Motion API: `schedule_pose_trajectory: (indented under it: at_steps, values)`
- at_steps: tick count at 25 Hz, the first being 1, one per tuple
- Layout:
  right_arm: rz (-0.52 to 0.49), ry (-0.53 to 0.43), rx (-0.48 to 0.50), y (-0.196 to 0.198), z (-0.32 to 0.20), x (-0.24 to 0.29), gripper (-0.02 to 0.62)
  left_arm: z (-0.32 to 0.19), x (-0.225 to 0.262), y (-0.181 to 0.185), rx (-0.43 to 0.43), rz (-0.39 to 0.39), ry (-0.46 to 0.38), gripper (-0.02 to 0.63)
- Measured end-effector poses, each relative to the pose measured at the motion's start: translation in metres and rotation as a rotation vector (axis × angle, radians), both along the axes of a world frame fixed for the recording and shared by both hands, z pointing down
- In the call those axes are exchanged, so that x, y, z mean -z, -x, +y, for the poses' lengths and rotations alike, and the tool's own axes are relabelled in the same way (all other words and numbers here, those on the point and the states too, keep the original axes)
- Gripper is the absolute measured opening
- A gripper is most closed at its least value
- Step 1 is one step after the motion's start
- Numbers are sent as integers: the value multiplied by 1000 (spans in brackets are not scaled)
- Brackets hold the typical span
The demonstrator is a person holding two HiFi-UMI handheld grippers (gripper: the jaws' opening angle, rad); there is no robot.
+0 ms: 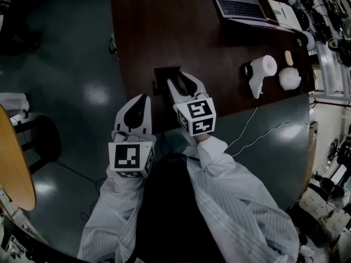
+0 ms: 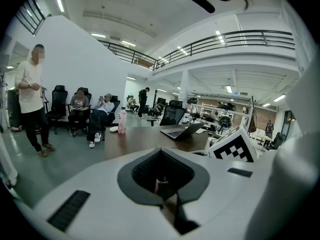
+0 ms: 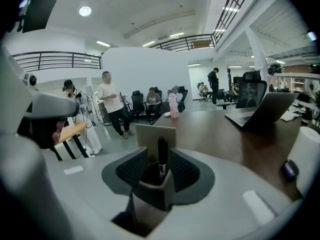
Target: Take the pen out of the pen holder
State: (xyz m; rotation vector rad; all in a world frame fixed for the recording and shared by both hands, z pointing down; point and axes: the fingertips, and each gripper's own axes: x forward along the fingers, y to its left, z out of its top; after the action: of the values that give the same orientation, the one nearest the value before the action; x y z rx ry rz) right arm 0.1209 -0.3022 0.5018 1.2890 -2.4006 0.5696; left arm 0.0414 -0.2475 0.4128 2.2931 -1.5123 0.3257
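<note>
A square pen holder (image 1: 164, 73) stands near the front edge of the dark brown table (image 1: 164, 26). In the right gripper view the holder (image 3: 147, 134) has a black pen (image 3: 162, 154) upright in it. My right gripper (image 1: 181, 80) reaches over the holder, and its jaws (image 3: 156, 155) stand open on either side of the pen and the holder's near corner without pressing on them. My left gripper (image 1: 143, 98) hovers left of the holder, at the table's edge. Its tips (image 2: 160, 151) meet, with nothing between them.
An open laptop (image 1: 241, 7) sits at the table's far side. A white hair-dryer-like tool (image 1: 260, 73) and a white fluffy ball (image 1: 289, 78) lie to the right, with a white cable (image 1: 247, 130) below. A pink bottle (image 3: 173, 106) stands far off, a round wooden table (image 1: 13, 169) stands left, and people sit or stand beyond.
</note>
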Motion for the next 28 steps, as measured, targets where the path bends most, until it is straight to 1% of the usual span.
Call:
schedule_pose_trajectory:
  at_steps: [9, 12, 16, 18, 23, 28]
  values:
    - [29, 18, -18, 4, -5, -12, 109, 5, -6, 9, 13, 17, 13, 5]
    - [63, 10, -28, 4, -7, -13, 109, 7, -5, 14, 25, 20, 13, 5]
    - [98, -2, -32, 4, -9, -14, 66, 10, -7, 18, 32, 20, 16, 5]
    - [108, -5, -20, 7, -9, -16, 64, 10, -7, 20, 35, 20, 18, 5]
    - [112, -6, -1, 8, -9, -17, 61, 12, -9, 26, 47, 19, 22, 5]
    - [90, -49, 0, 8, -8, -2, 61, 13, -5, 26, 40, 18, 10, 5]
